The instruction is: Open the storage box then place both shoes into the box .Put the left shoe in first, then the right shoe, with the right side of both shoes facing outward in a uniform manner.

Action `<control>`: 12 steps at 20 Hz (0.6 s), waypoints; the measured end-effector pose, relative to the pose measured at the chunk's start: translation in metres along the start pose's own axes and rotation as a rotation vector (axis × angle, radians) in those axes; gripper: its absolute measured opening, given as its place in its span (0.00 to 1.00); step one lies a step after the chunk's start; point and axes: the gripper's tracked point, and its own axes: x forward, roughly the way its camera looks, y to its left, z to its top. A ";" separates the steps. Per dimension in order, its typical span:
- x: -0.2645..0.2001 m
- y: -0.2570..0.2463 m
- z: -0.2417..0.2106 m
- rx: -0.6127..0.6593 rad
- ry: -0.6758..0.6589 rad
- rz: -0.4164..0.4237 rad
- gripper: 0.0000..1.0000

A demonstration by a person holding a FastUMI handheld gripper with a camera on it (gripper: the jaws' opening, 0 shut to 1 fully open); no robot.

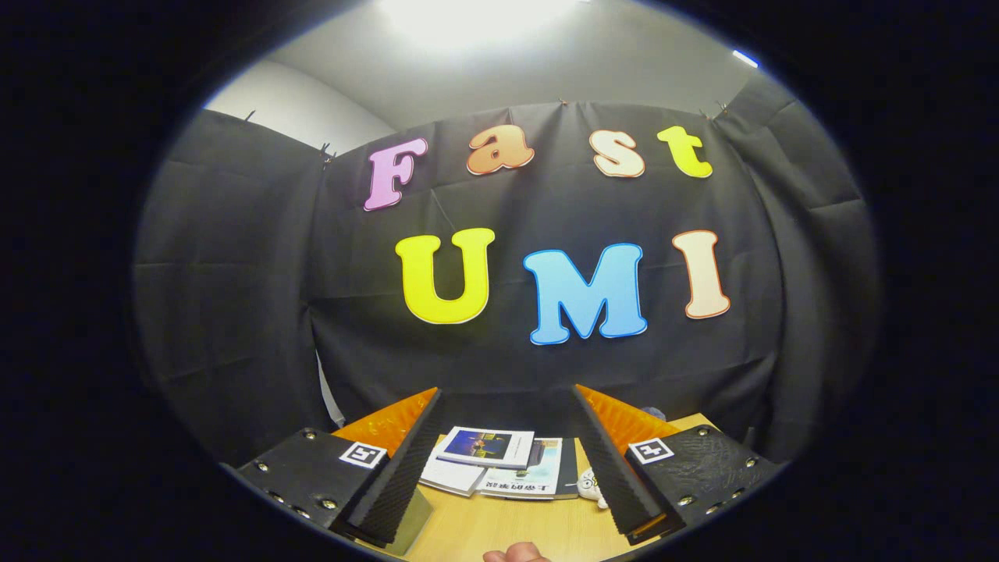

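Gripper view: the hand-held gripper has its two fingers spread wide apart, with nothing held between them and neither finger touching anything. Each finger carries a ribbed inner pad, and a small square black-and-white marker sits on the left finger's base, with a matching marker on the right one.

Between the fingers, lying on the light wooden table, is a loose stack of thin paper booklets. The top one has a dark blue picture on its cover; beneath it, one with a pale blue-and-white cover sticks out toward the right finger, and a plain white one sticks out toward the left finger. Just beside the inner edge of the right finger, a small white soft toy rests on the table, partly hidden by that finger.

Close under the camera, a fingertip of the person pokes into view over the table's near edge.

Beyond the fingers hangs the black cloth wall of the booth, and above it a pale wall and ceiling with a bright light.

I cannot tell where the storage box or the shoes are.
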 end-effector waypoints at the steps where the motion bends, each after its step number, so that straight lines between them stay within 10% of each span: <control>1: -0.001 -0.003 0.000 -0.003 0.003 0.003 0.97; 12: 0.004 -0.025 -0.008 0.032 0.030 0.063 0.97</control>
